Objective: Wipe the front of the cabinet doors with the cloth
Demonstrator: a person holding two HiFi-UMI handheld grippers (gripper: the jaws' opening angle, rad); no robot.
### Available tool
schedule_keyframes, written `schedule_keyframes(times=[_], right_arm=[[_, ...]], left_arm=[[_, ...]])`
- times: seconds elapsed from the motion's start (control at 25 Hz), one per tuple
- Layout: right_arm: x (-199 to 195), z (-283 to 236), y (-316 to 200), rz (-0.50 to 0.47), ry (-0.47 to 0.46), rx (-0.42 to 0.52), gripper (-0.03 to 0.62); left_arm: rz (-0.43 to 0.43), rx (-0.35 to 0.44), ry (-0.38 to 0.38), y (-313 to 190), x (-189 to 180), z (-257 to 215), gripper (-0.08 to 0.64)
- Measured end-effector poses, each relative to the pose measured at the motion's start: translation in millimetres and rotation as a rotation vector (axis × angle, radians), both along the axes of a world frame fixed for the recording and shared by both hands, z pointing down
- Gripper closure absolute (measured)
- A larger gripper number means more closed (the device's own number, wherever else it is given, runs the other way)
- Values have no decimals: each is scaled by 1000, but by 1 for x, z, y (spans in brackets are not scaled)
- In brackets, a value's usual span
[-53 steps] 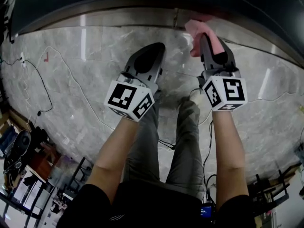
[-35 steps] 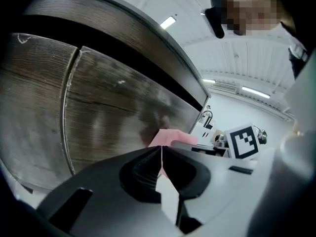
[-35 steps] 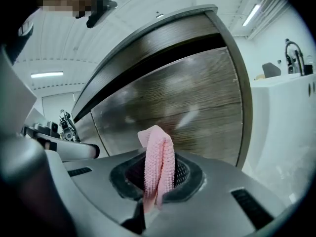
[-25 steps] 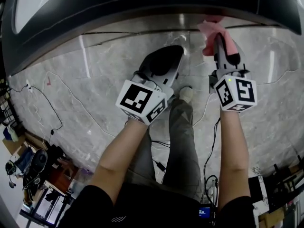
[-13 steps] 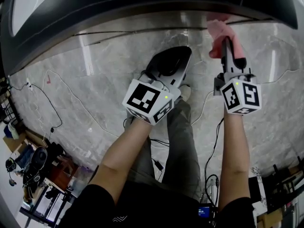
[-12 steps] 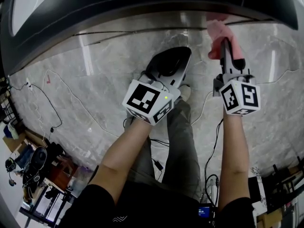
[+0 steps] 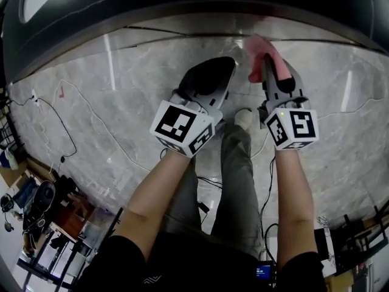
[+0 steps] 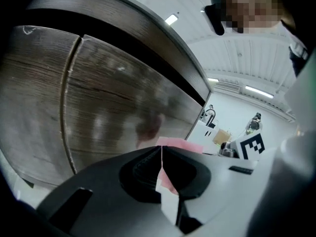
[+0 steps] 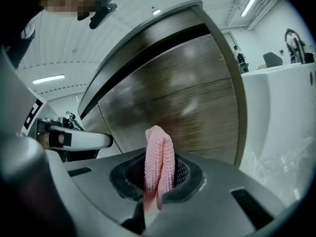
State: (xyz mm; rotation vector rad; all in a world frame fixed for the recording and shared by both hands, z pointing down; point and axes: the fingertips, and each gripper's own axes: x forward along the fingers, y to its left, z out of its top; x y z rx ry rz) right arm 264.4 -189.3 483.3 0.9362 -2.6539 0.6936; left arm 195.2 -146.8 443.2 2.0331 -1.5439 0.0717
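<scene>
We find the right hand-held gripper (image 9: 157, 194) clamped on a folded, pink, knit-textured cloth (image 9: 159, 154) standing upright; the left hand-held gripper (image 8: 161, 164) is closed and empty.

Seen from above, the right gripper (image 7: 268, 62) holds a pink cloth (image 7: 258, 46) up by the dark cabinet front (image 7: 182, 8). The left gripper (image 7: 223, 66) hangs just beside it over the grey marble floor (image 7: 121, 84). Both forearms reach forward above the person's grey trousers (image 7: 234, 175), and a thin cable (image 7: 68, 140) trails across the floor at the left.
</scene>
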Motion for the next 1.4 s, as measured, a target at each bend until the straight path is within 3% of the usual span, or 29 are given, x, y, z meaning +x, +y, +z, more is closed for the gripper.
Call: schedule_keyframes(times=[0.32, 0.68, 1.0, 1.4], right_arm=[[-100, 8, 41, -135, 16, 3, 548], [-183, 26, 69, -250, 60, 48, 548], [-198, 43, 46, -220, 109, 69, 548], [-146, 43, 19, -142, 128, 69, 548]], left_arm=[[-103, -14, -16, 41, -93, 4, 546], [-174, -42, -51, 82, -164, 20, 546], [-206, -66, -79, 90, -192, 38, 546], [-136, -62, -72, 63, -151, 35, 546]])
